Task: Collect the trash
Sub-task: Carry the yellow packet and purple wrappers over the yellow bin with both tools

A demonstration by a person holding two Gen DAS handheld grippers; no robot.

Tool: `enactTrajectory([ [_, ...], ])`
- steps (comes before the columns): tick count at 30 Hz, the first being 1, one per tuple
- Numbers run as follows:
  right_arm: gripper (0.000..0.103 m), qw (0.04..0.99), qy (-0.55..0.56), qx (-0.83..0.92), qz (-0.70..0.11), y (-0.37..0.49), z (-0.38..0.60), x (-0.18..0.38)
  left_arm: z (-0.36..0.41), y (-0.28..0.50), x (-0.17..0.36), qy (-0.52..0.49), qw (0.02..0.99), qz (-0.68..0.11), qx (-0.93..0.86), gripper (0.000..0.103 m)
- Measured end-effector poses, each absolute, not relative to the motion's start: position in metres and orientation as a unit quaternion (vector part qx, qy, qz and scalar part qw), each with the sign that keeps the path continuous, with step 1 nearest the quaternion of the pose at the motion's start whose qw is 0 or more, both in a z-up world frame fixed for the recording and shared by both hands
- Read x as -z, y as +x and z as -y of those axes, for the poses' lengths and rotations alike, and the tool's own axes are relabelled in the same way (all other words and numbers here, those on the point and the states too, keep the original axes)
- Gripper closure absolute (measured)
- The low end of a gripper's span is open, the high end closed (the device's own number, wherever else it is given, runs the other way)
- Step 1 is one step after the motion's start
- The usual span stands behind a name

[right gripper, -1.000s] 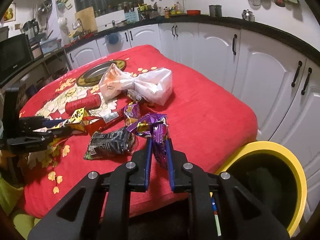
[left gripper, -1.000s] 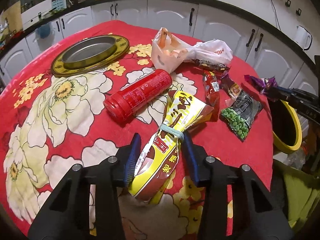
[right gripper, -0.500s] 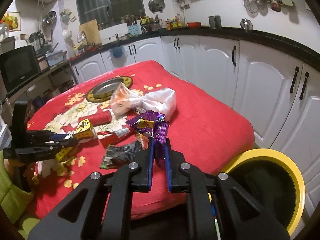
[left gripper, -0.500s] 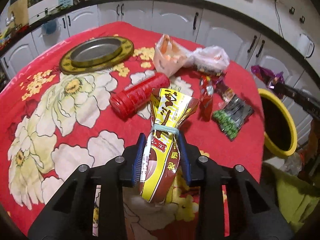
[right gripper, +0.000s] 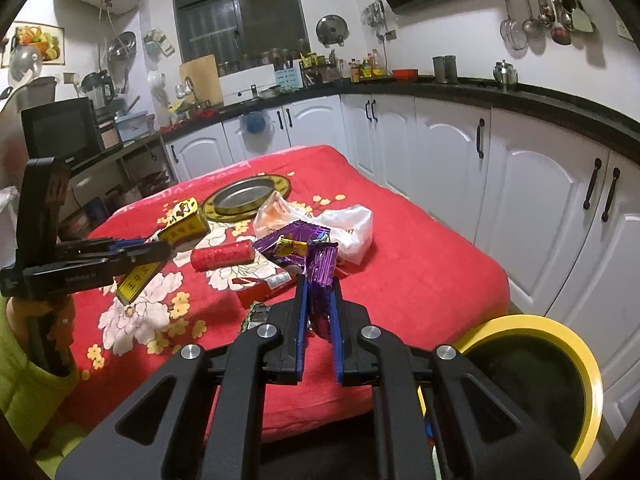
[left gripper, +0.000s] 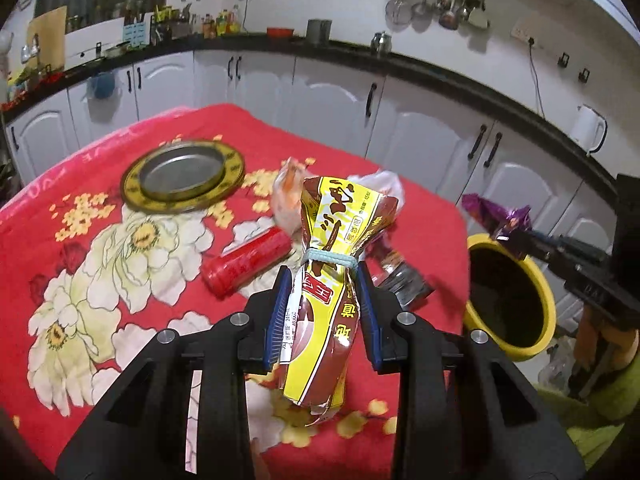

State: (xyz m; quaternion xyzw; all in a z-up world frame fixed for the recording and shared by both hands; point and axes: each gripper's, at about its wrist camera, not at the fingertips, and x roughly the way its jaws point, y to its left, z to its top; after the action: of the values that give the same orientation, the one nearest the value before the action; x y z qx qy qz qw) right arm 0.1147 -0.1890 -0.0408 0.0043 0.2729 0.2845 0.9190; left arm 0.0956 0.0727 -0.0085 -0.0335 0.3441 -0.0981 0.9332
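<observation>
My left gripper (left gripper: 322, 316) is shut on a yellow and brown snack bag (left gripper: 332, 280) tied with a pale band, held upright above the red floral table (left gripper: 80, 208). It also shows in the right wrist view (right gripper: 176, 236). My right gripper (right gripper: 318, 320) is shut on a purple wrapper (right gripper: 304, 248), held up near the table's right edge. A yellow-rimmed bin (right gripper: 560, 344) stands on the floor at the lower right; it also shows in the left wrist view (left gripper: 516, 320). A red can (left gripper: 248, 264), a white plastic bag (right gripper: 344, 224) and other wrappers (right gripper: 260, 292) lie on the table.
A round metal tray with a gold rim (left gripper: 182, 176) sits at the far side of the table. White cabinets (right gripper: 500, 184) under a black counter run behind the table and to the right. A green cushion (right gripper: 24, 360) is at the left.
My left gripper shut on the yellow snack bag and raised it off the table. My right gripper rose with the purple wrapper, back from the table.
</observation>
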Motion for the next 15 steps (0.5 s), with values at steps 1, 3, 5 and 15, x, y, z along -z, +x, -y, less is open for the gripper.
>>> enactTrajectory([
  [1,0.093,0.920,0.005,-0.284,-0.271,0.113,0.190,0.039,-0.072,0.095,0.007,-0.035,0.934,-0.341,0.098,0.078],
  [3,0.093,0.923,0.005,-0.281,-0.265,0.111,0.194,0.036,-0.067,0.093,0.000,-0.040,0.937,-0.332,0.102,0.078],
  [5,0.093,0.924,0.007,-0.278,-0.261,0.109,0.198,0.033,-0.061,0.090,-0.005,-0.040,0.939,-0.324,0.105,0.078],
  [15,0.093,0.940,0.016,-0.245,-0.237,0.097,0.232,0.018,-0.027,0.086,-0.015,-0.041,0.942,-0.307,0.133,0.078],
])
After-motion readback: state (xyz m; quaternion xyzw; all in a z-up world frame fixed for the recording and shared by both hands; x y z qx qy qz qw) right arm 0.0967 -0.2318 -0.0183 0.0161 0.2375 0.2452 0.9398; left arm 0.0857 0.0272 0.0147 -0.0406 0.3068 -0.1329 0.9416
